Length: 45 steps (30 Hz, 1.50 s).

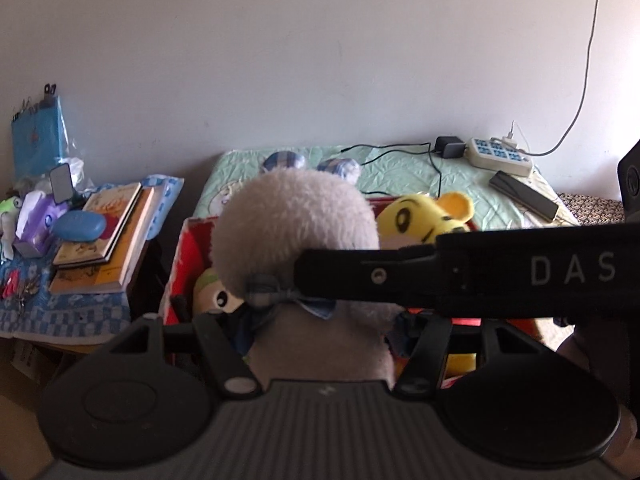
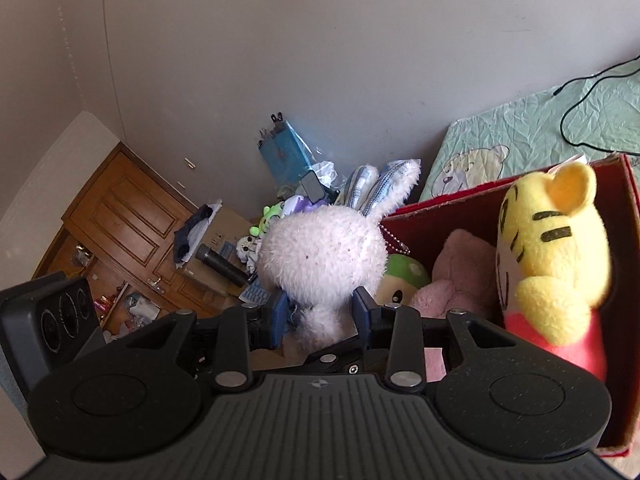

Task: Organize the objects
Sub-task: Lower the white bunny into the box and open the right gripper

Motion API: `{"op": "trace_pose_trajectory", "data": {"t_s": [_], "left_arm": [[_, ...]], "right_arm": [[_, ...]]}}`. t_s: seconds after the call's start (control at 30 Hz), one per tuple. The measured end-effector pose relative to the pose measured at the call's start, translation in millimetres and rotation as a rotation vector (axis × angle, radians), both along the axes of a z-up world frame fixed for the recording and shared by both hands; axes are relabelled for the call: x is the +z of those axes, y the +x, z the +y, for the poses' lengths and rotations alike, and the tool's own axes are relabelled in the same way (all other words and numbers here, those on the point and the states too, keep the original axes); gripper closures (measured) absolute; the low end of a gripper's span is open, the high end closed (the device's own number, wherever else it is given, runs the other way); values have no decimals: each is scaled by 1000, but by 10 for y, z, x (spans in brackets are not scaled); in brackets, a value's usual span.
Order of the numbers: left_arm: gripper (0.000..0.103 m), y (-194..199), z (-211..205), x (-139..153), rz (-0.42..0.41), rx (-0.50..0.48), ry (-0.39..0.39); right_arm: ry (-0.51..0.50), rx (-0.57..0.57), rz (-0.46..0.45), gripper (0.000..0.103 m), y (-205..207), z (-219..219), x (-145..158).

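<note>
A white plush rabbit (image 1: 296, 216) with striped blue ears and a blue bow is held over a red box (image 1: 188, 248). My left gripper (image 1: 320, 320) is shut on the rabbit's body. My right gripper (image 2: 320, 312) is shut on the rabbit (image 2: 324, 256) just below its head; its blue pads (image 2: 280, 312) press both sides. In the left wrist view the right gripper's black finger (image 1: 400, 272) crosses from the right to the rabbit's neck. The red box (image 2: 624, 240) holds a yellow tiger plush (image 2: 556, 264), a pink plush (image 2: 456, 276) and a green-capped plush (image 2: 400, 276).
A side table (image 1: 80, 312) at left carries stacked books (image 1: 108, 236), a blue case (image 1: 80, 226) and a tissue pack (image 1: 38, 224). The bed (image 1: 400, 176) behind has a power strip (image 1: 500, 156), cables and a dark remote (image 1: 524, 194). A wooden door (image 2: 128, 224) stands at left.
</note>
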<state>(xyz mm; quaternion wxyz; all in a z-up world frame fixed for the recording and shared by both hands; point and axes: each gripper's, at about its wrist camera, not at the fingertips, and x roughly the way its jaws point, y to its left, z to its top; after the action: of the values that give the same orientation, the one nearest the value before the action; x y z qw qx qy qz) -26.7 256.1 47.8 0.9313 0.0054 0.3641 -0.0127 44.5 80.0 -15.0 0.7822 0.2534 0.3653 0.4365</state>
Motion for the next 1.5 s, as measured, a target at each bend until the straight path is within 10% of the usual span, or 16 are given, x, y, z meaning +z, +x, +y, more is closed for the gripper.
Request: {"op": "trace_pose_trajectory", "data": {"t_s": [1.5], "left_arm": [[13, 456, 109, -618, 150, -2, 10]], "right_arm": [[-120, -216, 119, 58, 205, -135, -321]]}}
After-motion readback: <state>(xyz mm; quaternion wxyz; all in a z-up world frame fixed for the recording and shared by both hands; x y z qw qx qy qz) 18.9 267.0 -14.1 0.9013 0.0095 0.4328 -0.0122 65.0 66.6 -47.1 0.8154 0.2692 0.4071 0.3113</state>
